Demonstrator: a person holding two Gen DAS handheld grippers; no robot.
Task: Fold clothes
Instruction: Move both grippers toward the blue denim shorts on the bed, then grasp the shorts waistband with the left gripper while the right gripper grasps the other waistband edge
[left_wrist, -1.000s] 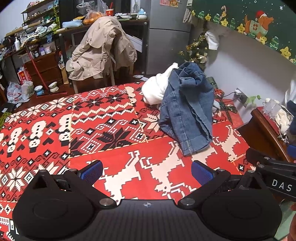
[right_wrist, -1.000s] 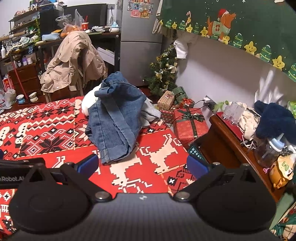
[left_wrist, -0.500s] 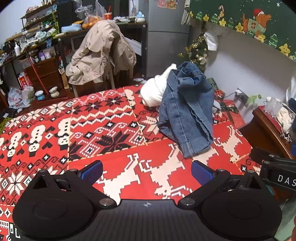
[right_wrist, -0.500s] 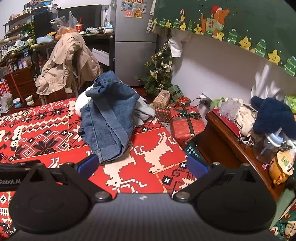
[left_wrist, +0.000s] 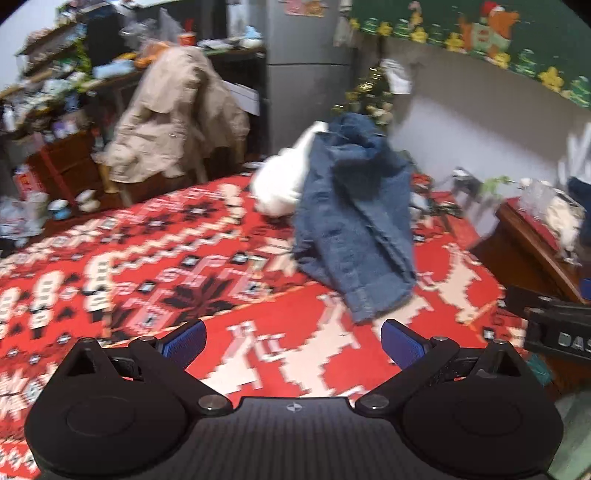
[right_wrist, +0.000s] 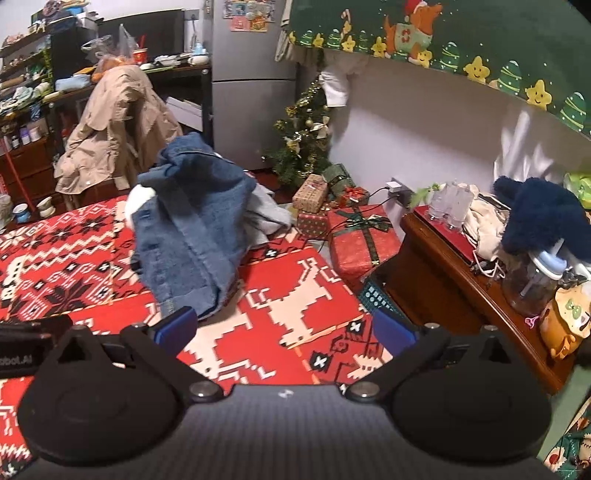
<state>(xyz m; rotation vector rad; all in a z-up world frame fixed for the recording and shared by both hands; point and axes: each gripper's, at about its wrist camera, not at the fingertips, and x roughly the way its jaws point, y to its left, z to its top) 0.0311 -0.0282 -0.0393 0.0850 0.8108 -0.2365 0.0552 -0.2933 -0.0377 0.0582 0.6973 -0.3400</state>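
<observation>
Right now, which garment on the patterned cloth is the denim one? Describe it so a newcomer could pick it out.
Start from the red and white patterned cloth covering the surface. Near its far right end is a heap of clothes; the denim jacket is draped over the top. It is the only blue garment, with visible stitched seams, while the white garment beside it is plain and soft.

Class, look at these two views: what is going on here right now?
A person holds two grippers above a red patterned cloth. The left gripper and right gripper are both open and empty. A crumpled denim jacket lies heaped over a white garment, not yet touched. The folding has not started.
</observation>
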